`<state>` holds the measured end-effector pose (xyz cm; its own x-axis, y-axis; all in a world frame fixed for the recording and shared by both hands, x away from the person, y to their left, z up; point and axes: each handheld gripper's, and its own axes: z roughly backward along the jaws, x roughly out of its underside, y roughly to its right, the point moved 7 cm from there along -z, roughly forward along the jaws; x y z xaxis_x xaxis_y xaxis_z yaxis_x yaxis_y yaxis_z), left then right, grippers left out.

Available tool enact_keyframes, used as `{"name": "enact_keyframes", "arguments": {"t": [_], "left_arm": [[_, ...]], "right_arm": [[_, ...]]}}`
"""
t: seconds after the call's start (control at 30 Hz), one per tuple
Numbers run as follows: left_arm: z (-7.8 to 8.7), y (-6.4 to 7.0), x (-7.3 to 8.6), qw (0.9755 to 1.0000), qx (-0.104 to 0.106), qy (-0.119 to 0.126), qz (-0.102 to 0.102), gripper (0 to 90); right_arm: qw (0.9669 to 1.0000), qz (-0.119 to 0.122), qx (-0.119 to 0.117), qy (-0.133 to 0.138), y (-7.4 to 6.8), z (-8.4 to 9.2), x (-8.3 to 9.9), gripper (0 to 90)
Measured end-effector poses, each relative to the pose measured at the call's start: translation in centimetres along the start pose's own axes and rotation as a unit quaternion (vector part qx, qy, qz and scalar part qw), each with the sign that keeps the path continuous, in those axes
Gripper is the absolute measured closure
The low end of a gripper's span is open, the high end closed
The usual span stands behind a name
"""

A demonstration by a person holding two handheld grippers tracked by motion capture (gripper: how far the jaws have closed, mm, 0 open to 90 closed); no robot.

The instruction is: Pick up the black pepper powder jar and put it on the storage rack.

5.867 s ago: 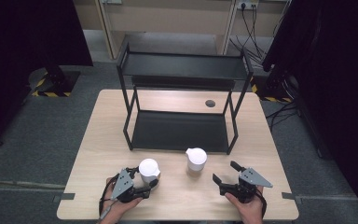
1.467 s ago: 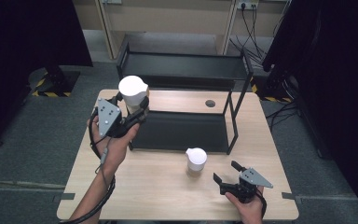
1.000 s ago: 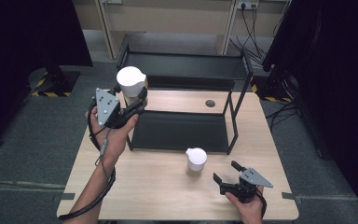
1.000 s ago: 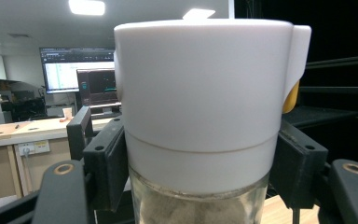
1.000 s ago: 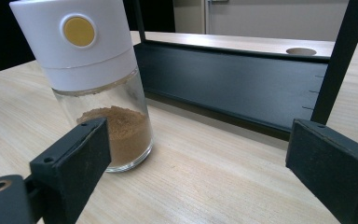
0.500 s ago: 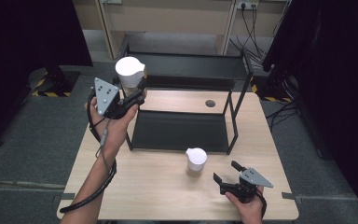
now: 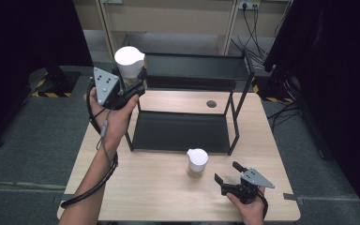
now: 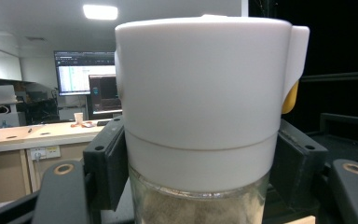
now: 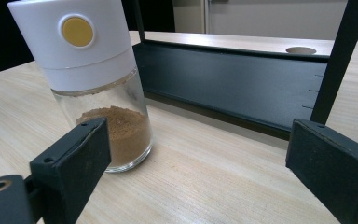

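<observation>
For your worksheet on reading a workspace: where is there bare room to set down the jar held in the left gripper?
Both shelves of the rack look bare. Free tabletop lies left of the standing jar. It is crowded between that jar and the right gripper.

In the left gripper view, the held jar (image 8: pixel 200 116) is cut off at six o'clock, its base hidden. In the right gripper view, the second jar's (image 9: pixel 93 84) lid is cropped at twelve o'clock, and the rack (image 9: pixel 242 84) runs off at three o'clock.

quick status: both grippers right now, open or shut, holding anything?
Left gripper: shut on a white-capped jar.
Right gripper: open, holding nothing.
</observation>
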<state>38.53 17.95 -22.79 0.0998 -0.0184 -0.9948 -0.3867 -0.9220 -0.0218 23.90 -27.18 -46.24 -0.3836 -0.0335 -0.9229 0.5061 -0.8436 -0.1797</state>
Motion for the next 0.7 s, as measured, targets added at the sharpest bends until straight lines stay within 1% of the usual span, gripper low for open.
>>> {"name": "enact_keyframes", "arguments": {"t": [0.2,0.47,0.7], "left_arm": [[-0.8,0.1,-0.6,1.0,-0.004,0.002,0.007,30.5],[-2.1,0.5,-1.3,0.9999,-0.009,0.0,0.003,30.4],[-3.1,0.1,-1.8,0.9998,-0.018,-0.006,0.005,30.4]], "right_arm": [[1.0,0.0,0.0,-0.002,0.0,0.0,0.0,6.9],[1.0,0.0,-0.002,0.0,0.0,0.0,0.0,6.9],[1.0,0.001,-0.002,-0.001,0.0,0.0,0.0,6.9]]}}
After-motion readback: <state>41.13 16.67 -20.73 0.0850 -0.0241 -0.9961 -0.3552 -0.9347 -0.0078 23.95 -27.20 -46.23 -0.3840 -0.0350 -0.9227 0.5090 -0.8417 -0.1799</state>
